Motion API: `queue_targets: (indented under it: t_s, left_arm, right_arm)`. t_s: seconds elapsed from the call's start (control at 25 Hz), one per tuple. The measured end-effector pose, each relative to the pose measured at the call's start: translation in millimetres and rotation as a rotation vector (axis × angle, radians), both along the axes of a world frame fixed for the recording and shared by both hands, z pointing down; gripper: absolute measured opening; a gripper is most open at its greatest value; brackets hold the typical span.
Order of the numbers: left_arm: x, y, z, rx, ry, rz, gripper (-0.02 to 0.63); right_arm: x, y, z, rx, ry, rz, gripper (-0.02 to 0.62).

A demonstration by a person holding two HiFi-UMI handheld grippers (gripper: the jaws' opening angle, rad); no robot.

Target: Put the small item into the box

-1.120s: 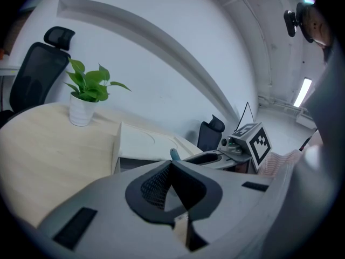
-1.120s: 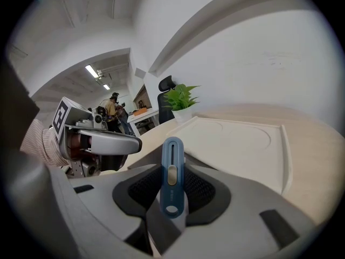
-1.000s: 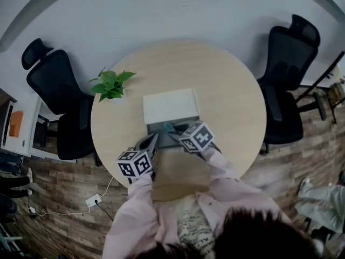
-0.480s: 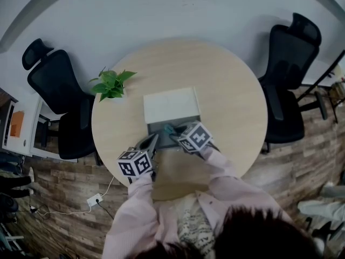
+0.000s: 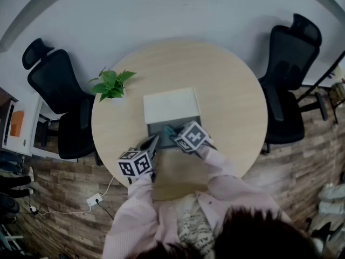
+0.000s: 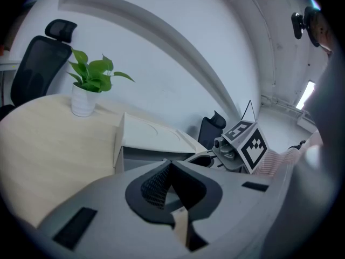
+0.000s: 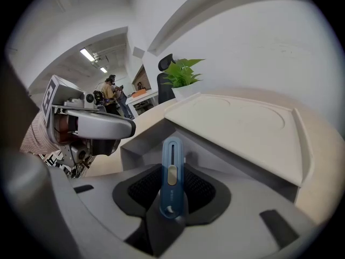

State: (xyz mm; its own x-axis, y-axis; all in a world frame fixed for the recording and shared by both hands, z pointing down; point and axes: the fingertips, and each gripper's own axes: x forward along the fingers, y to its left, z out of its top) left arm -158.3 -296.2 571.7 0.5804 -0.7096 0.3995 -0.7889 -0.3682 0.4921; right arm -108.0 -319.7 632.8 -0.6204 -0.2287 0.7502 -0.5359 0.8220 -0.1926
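Observation:
A grey box [image 5: 156, 128] stands mid-table with its pale lid [image 5: 171, 106] folded back. My right gripper [image 5: 172, 132] hovers at the box's near right edge, shut on a small blue slider-type item [image 7: 172, 171]. The item stands upright between the pads, pointing at the box opening [image 7: 145, 144]. In the head view the blue item [image 5: 168, 129] shows just over the box's front. My left gripper [image 5: 152, 142] sits by the box's near left corner with its jaws together and nothing held. In the left gripper view the box [image 6: 145, 144] lies just ahead.
A potted plant [image 5: 110, 84] stands at the table's left edge. Black office chairs stand to the left [image 5: 59, 107] and right [image 5: 288, 63] of the round wooden table [image 5: 232, 101]. A person's pink sleeves reach in from the near side.
My right gripper with the blue item has shifted slightly left over the box's front. The left gripper has stayed put.

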Motion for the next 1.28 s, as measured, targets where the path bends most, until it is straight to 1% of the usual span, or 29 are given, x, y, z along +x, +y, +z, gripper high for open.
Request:
queue_targets:
  t_s: [0.28, 1.28]
  left_arm:
    - [2, 3, 5, -0.023, 0.001, 0.012, 0.006]
    - [5, 8, 13, -0.066, 0.000, 0.024, 0.008]
  right_arm:
    - [-3, 0, 8, -0.017, 0.058, -0.024, 0.129]
    - [-14, -1, 20, -0.049, 0.140, -0.099, 0.132]
